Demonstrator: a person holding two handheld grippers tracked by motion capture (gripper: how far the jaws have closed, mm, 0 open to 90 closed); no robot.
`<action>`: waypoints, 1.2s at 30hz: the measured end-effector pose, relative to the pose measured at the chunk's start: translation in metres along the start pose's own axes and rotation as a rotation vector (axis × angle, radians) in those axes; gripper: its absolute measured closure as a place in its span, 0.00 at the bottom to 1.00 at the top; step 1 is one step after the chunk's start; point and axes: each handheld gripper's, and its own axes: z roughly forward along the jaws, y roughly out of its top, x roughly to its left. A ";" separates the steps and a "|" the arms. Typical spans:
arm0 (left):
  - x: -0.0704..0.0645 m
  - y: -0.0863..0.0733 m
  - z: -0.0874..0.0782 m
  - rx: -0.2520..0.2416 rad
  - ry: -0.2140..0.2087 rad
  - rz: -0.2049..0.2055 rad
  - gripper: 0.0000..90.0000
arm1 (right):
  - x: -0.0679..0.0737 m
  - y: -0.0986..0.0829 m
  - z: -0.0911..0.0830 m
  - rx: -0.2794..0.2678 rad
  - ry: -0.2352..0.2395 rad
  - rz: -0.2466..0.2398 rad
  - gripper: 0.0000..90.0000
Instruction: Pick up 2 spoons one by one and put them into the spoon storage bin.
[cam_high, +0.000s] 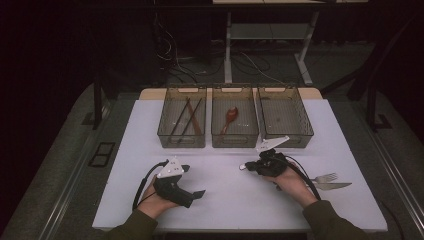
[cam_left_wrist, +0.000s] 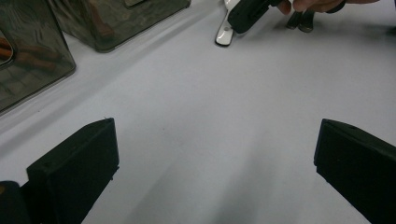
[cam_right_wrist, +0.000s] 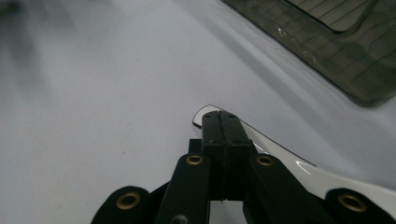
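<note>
The right tongs (cam_right_wrist: 222, 122) are clenched on the handle of a shiny white utensil (cam_right_wrist: 299, 163), spoon-like in outline, which lies flat on the white desk (cam_high: 225, 200); its rounded end pokes out just past the jaw tips. In the high view these tongs (cam_high: 250, 167) sit just in front of the middle one of three smoky translucent plastic bins (cam_high: 234, 140). The left tongs (cam_left_wrist: 215, 154) are released, jaws wide apart over bare desk, well to the left of that bin's front. Inside the middle bin rests a reddish-brown wooden spoon (cam_high: 229, 119); the bin to its left (cam_high: 181, 141) holds dark long chopsticks (cam_high: 186, 117), and the bin to its right (cam_high: 287, 137) looks bare. A metal fork (cam_high: 326, 177) and a metal knife (cam_high: 334, 186) lie side by side on the desk, well right of the middle bin, just beside the right hand (cam_high: 290, 182).
</note>
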 end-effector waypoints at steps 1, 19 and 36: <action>0.000 0.000 0.000 0.000 0.000 0.001 0.00 | -0.001 0.001 0.001 -0.003 -0.005 -0.001 0.99; 0.002 -0.001 -0.001 0.000 -0.007 -0.005 0.00 | -0.014 0.004 -0.018 -0.061 -0.036 0.024 0.81; 0.002 -0.002 0.000 0.006 -0.015 -0.003 0.00 | -0.054 -0.019 -0.057 -0.074 -0.132 0.105 0.48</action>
